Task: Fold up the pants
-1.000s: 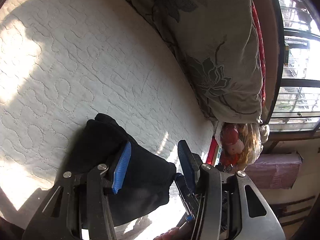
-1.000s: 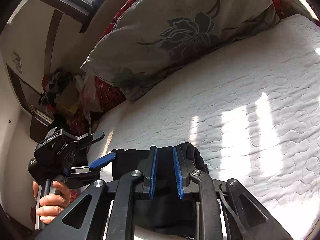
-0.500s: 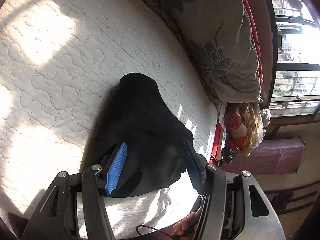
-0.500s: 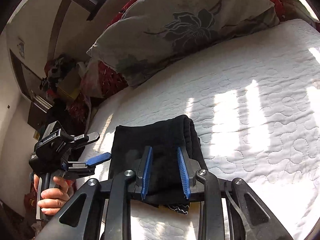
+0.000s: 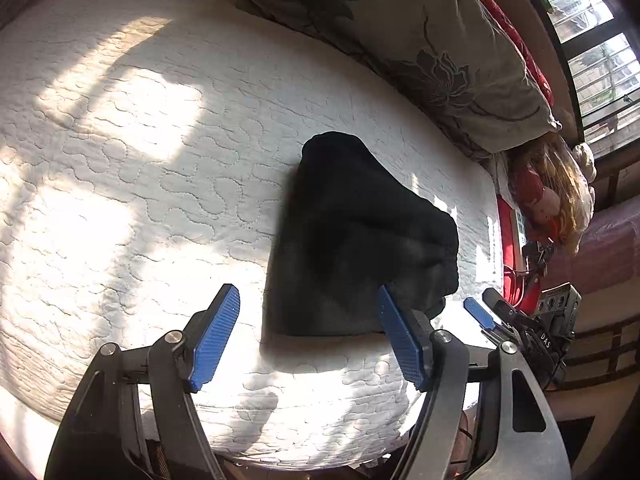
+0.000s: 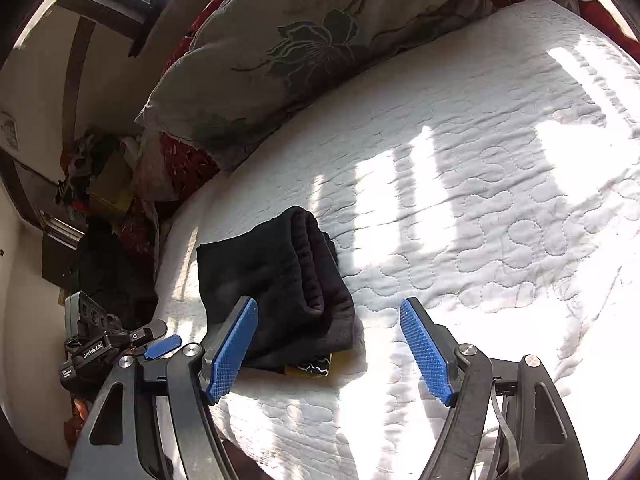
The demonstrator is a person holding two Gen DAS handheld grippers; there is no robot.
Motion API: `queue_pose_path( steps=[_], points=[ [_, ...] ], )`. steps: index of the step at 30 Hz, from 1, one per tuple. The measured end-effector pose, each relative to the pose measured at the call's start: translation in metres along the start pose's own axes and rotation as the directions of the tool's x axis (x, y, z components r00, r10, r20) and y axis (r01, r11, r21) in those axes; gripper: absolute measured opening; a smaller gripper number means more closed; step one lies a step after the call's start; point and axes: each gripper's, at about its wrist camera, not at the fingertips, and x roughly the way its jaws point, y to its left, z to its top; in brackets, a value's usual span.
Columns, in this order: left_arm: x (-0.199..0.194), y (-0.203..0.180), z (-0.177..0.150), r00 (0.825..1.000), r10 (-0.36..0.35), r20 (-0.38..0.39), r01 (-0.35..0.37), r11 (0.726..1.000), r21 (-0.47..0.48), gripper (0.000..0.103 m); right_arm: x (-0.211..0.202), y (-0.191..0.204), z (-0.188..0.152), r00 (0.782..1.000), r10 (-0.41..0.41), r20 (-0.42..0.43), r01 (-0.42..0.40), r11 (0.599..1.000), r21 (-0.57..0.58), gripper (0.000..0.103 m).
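Observation:
The black pants (image 5: 352,240) lie folded into a small thick bundle on the white quilted mattress (image 5: 140,184), near its front edge. In the right wrist view the pants (image 6: 276,280) show stacked layers. My left gripper (image 5: 308,328) is open and empty, hovering just in front of the bundle. My right gripper (image 6: 328,344) is open and empty, pulled back in front of the bundle's right side. The right gripper (image 5: 516,320) shows at the right edge of the left wrist view, and the left gripper (image 6: 132,344) at the lower left of the right wrist view.
A large floral pillow (image 5: 440,40) lies along the far side of the mattress. A pile of red and mixed things (image 5: 548,196) sits past the mattress end by a window. The mattress front edge (image 5: 304,440) drops off close below my grippers.
Both grippers opened, let go of the pants and pulled back toward the front edge. The folded bundle now lies free on the mattress.

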Motion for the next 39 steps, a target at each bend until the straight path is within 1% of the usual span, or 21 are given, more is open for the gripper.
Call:
queue_pose_path(
  steps=[4, 11, 15, 16, 18, 20, 21, 22, 24, 25, 26, 27, 28, 29, 30, 31, 32, 33, 34, 37, 39],
  points=[
    [0.02, 0.001, 0.0, 0.998, 0.007, -0.055, -0.007, 1.0, -0.001, 0.071, 0.015, -0.013, -0.004, 0.998, 0.027, -0.051, -0.023, 0.997, 0.079, 0.076],
    [0.038, 0.001, 0.008, 0.996, -0.011, -0.091, 0.01, 1.0, -0.005, 0.071, 0.04, -0.024, 0.002, 0.994, 0.07, -0.089, -0.057, 0.988, 0.14, 0.077],
    [0.051, -0.002, 0.014, 0.993, -0.014, -0.121, 0.015, 1.0, 0.009, 0.071, 0.051, -0.025, 0.007, 0.989, 0.112, -0.093, -0.097, 0.983, 0.157, 0.087],
    [0.053, -0.002, 0.017, 0.992, -0.019, -0.123, 0.021, 1.0, 0.009, 0.071, 0.052, -0.024, 0.008, 0.988, 0.124, -0.093, -0.109, 0.982, 0.153, 0.088],
    [0.055, -0.003, 0.021, 0.992, -0.037, -0.123, 0.038, 0.999, 0.009, 0.075, 0.059, -0.019, 0.009, 0.979, 0.17, -0.116, -0.153, 0.978, 0.139, 0.088],
    [0.058, -0.004, 0.023, 0.99, -0.068, -0.127, 0.069, 0.998, 0.0, 0.085, 0.068, -0.014, 0.007, 0.965, 0.218, -0.147, -0.199, 0.971, 0.134, 0.088],
    [0.06, -0.005, 0.025, 0.989, -0.075, -0.128, 0.076, 0.997, 0.001, 0.086, 0.073, -0.012, 0.006, 0.956, 0.243, -0.162, -0.223, 0.965, 0.136, 0.088],
    [0.063, -0.007, 0.027, 0.988, -0.079, -0.13, 0.08, 0.997, 0.004, 0.088, 0.079, -0.011, 0.005, 0.95, 0.258, -0.174, -0.236, 0.962, 0.141, 0.088],
    [0.066, -0.009, 0.028, 0.985, -0.111, -0.133, 0.112, 0.994, -0.003, 0.097, 0.084, -0.011, 0.005, 0.945, 0.277, -0.17, -0.253, 0.956, 0.15, 0.088],
    [0.067, -0.01, 0.028, 0.982, -0.139, -0.127, 0.139, 0.99, -0.01, 0.098, 0.084, -0.013, 0.005, 0.941, 0.295, -0.165, -0.269, 0.949, 0.162, 0.086],
    [0.067, -0.013, 0.028, 0.977, -0.171, -0.13, 0.171, 0.985, -0.011, 0.098, 0.085, -0.014, 0.005, 0.943, 0.293, -0.16, -0.267, 0.949, 0.167, 0.077],
    [0.068, -0.015, 0.027, 0.973, -0.191, -0.13, 0.192, 0.981, -0.01, 0.098, 0.084, -0.016, 0.003, 0.949, 0.266, -0.168, -0.241, 0.958, 0.159, 0.062],
    [0.067, -0.017, 0.025, 0.97, -0.207, -0.127, 0.208, 0.978, -0.007, 0.093, 0.082, -0.018, 0.001, 0.955, 0.24, -0.172, -0.216, 0.965, 0.148, 0.053],
    [0.066, -0.018, 0.022, 0.969, -0.216, -0.124, 0.217, 0.976, -0.003, 0.078, 0.08, -0.022, -0.002, 0.957, 0.233, -0.175, -0.207, 0.966, 0.154, 0.044],
    [0.066, -0.018, 0.019, 0.967, -0.222, -0.127, 0.224, 0.975, -0.006, 0.067, 0.079, -0.027, -0.005, 0.951, 0.25, -0.181, -0.218, 0.959, 0.18, 0.042],
    [0.068, -0.015, 0.016, 0.958, -0.247, -0.146, 0.245, 0.969, -0.029, 0.044, 0.076, -0.028, -0.007, 0.949, 0.261, -0.177, -0.225, 0.954, 0.2, 0.041],
    [0.07, -0.012, 0.013, 0.947, -0.281, -0.158, 0.273, 0.96, -0.07, 0.039, 0.073, -0.028, -0.009, 0.95, 0.261, -0.173, -0.225, 0.953, 0.205, 0.041],
    [0.068, -0.009, 0.01, 0.946, -0.29, -0.147, 0.278, 0.956, -0.097, 0.038, 0.071, -0.027, -0.011, 0.95, 0.26, -0.17, -0.225, 0.953, 0.203, 0.041],
    [0.065, -0.007, 0.007, 0.948, -0.289, -0.137, 0.277, 0.956, -0.099, 0.038, 0.068, -0.026, -0.014, 0.95, 0.263, -0.169, -0.227, 0.952, 0.204, 0.04],
    [0.048, -0.011, 0.003, 0.965, -0.241, -0.107, 0.237, 0.97, -0.047, 0.038, 0.064, -0.018, -0.023, 0.939, 0.304, -0.16, -0.266, 0.938, 0.221, 0.037],
    [0.039, -0.017, 0.011, 0.973, -0.214, -0.082, 0.214, 0.977, -0.018, 0.038, 0.063, -0.01, -0.027, 0.932, 0.33, -0.151, -0.292, 0.929, 0.229, 0.036]
  ],
)
